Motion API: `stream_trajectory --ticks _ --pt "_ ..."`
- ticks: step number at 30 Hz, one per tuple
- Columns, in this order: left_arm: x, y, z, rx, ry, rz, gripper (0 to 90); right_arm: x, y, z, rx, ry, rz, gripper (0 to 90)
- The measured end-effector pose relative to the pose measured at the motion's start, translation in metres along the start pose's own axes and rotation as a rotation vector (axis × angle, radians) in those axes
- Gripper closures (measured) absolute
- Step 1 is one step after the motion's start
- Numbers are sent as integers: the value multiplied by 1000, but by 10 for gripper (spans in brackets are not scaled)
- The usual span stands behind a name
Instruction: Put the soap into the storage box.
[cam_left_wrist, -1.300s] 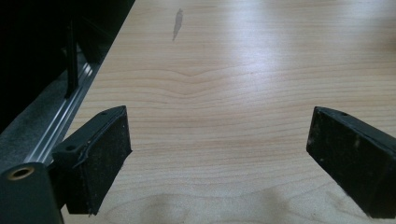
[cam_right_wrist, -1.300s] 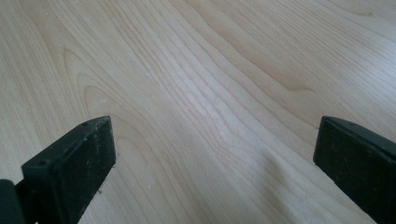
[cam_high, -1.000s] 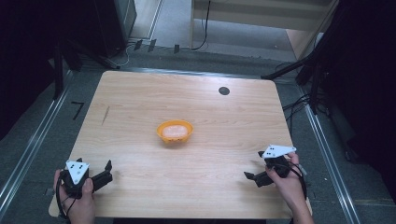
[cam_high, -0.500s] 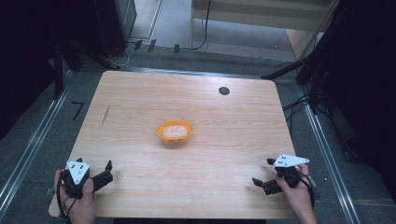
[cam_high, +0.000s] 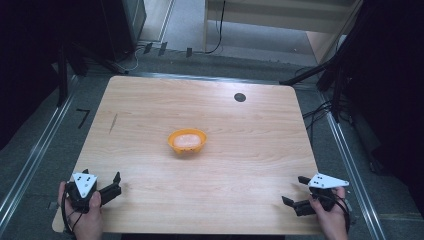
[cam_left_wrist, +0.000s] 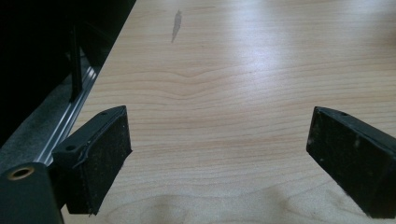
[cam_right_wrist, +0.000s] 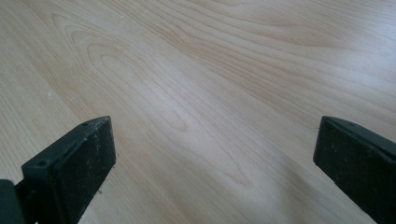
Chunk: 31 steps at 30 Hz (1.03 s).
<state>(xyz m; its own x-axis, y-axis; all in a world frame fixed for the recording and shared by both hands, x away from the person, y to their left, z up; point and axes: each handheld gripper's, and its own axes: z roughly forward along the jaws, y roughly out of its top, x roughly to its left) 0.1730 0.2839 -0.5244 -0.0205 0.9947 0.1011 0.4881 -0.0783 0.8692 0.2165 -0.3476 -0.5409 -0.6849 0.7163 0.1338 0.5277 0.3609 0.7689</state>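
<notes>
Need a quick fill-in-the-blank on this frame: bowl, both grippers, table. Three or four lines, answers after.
1. The bowl on the table is ____ in colour.
2. Both the left gripper and the right gripper have their jaws ____.
3. The bowl sits near the table's ____.
4. The small black disc lies toward the table's ____ edge.

Answers: orange; open; middle; far

One wooden table (cam_high: 150, 115) carries one orange bowl (cam_high: 187, 141) and one small round black disc (cam_high: 240, 97) near its far edge, while two handheld grippers, the left gripper (cam_high: 111, 186) and the right gripper (cam_high: 296, 190), sit at its near corners
</notes>
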Motion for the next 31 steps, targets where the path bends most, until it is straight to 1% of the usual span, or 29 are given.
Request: stream_trajectory --ticks 1,3,11,14,16,17,18,19,21,22,24,25,26,28,29,31 --pt "0 0 0 0 0 1 69 -1 -3 -3 0 -5 9 0" --pt "0 0 0 -1 1 2 69 -3 -7 -7 -11 -11 8 0" --pt "-1 0 1 1 0 4 69 -6 -27 -25 -45 -33 47 0" --pt "0 0 1 6 -2 6 68 -8 -35 -31 -87 -41 73 0" --pt "-1 1 2 15 -10 10 68 -9 -39 -33 -124 -49 109 0" --pt "-1 1 2 20 -12 17 68 -9 -40 -34 -133 -56 124 0" --pt "-2 1 3 23 -12 20 68 -9 -41 -34 -141 -69 126 0" --pt "-2 1 3 23 -13 20 68 -9 -42 -35 -158 -87 136 0" --pt "-1 1 3 23 -20 14 68 -9 -44 -37 -182 -100 157 0" --pt "-1 1 3 25 -20 10 68 -9 -45 -37 -190 -114 155 0" --pt "0 1 3 24 -26 6 68 -9 -45 -37 -190 -118 158 0" --pt "0 1 3 27 -27 7 68 -8 -46 -37 -189 -124 151 0" --pt "0 1 3 31 -31 11 69 -6 -45 -35 -182 -128 140 0" --pt "0 1 4 37 -37 12 68 -6 -45 -34 -174 -129 134 0" --pt "0 2 5 41 -38 14 69 -5 -44 -33 -163 -137 122 0" --pt "0 2 6 54 -50 20 68 -4 -44 -32 -154 -144 111 0"
